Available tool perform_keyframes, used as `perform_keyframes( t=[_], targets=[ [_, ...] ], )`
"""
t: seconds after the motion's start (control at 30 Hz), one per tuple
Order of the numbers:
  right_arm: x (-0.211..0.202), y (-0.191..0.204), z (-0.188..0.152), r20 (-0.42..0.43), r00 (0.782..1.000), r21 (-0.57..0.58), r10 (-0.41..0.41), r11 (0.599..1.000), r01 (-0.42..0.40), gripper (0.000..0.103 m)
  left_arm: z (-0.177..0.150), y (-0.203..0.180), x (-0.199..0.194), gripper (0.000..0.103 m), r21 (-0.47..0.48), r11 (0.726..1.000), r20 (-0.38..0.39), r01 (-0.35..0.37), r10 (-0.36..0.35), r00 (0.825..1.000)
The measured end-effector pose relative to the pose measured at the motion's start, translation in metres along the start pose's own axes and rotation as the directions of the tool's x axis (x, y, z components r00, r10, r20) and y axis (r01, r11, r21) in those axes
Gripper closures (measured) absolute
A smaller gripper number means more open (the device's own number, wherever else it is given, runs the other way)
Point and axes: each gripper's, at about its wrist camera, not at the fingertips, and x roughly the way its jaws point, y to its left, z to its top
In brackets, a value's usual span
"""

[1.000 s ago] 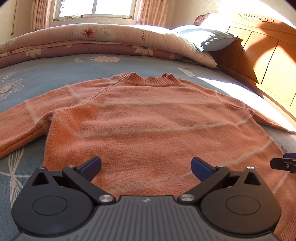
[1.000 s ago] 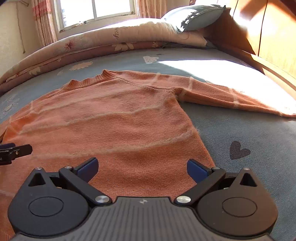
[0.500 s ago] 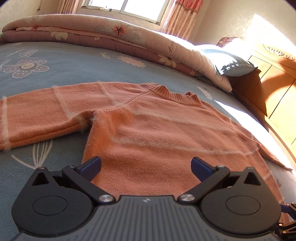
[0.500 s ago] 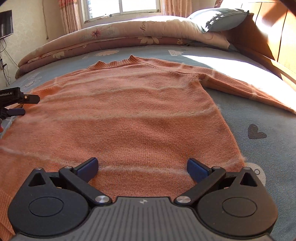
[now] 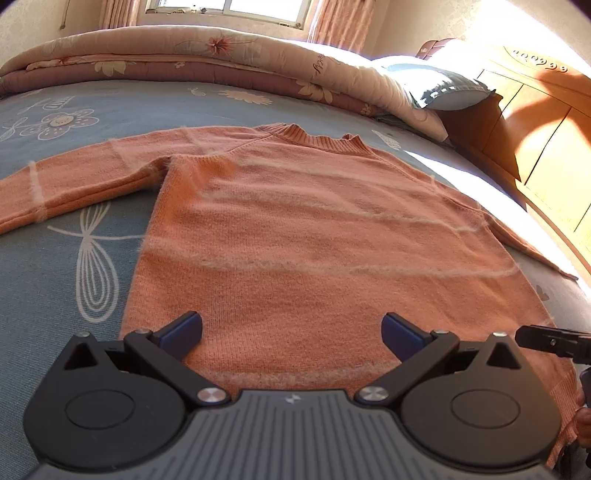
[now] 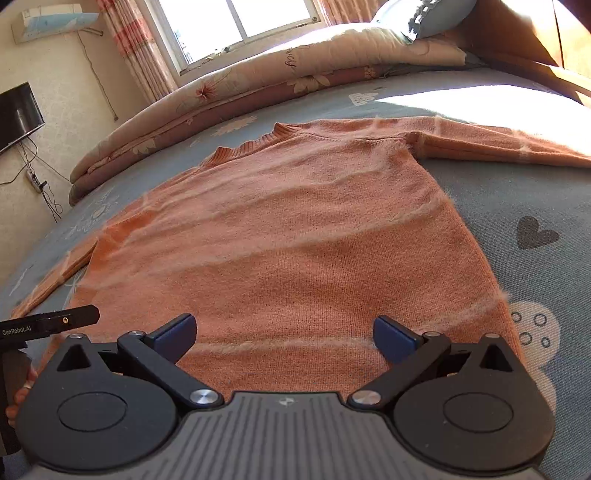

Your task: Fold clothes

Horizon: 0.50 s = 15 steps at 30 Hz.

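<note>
An orange knitted sweater (image 5: 314,236) with thin pale stripes lies flat on the bed, collar away from me and both sleeves spread sideways. The same sweater (image 6: 295,236) fills the right wrist view. My left gripper (image 5: 291,330) hovers open over the hem near its left corner, nothing between the blue pads. Over the hem toward its right side, my right gripper (image 6: 284,334) is open too and holds nothing. Each gripper's body shows at the edge of the other's view.
The blue patterned bedsheet (image 5: 48,258) surrounds the sweater. A folded floral quilt (image 5: 221,59) and a pillow (image 5: 439,86) lie at the far side. A wooden headboard (image 5: 546,147) runs along the right. A wall screen (image 6: 16,114) and a window (image 6: 236,22) are beyond.
Both grippers have shifted and tilted over the hem, so the views now look higher across the sweater. Both stay open. The sweater has not moved.
</note>
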Motion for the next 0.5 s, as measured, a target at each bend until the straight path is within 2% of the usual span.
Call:
perform_keyframes(
  t=[0.1, 0.23, 0.37, 0.5],
  targets=[
    [-0.002, 0.011, -0.006, -0.034, 0.998, -0.065, -0.045, 0.997, 0.043, 0.000, 0.038, -0.007, 0.019, 0.001, -0.013, 0.999, 0.007, 0.046, -0.046, 0.999],
    [-0.006, 0.011, -0.006, -0.057, 0.998, -0.050, -0.015, 0.999, 0.012, 0.000, 0.085, -0.020, 0.081, 0.001, -0.016, 0.997, -0.035, 0.070, -0.070, 0.997],
    [-0.009, -0.002, -0.003, -0.053, 0.998, 0.035, 0.033, 0.999, -0.031, 0.000, 0.103, -0.009, 0.130, 0.001, -0.082, 0.996, -0.081, 0.045, -0.052, 0.995],
    [-0.011, -0.008, -0.003, -0.046, 0.997, 0.076, 0.060, 0.995, -0.057, 0.000, 0.123, 0.013, 0.145, 0.001, -0.166, 0.986, -0.022, 0.016, -0.020, 1.000]
  ],
)
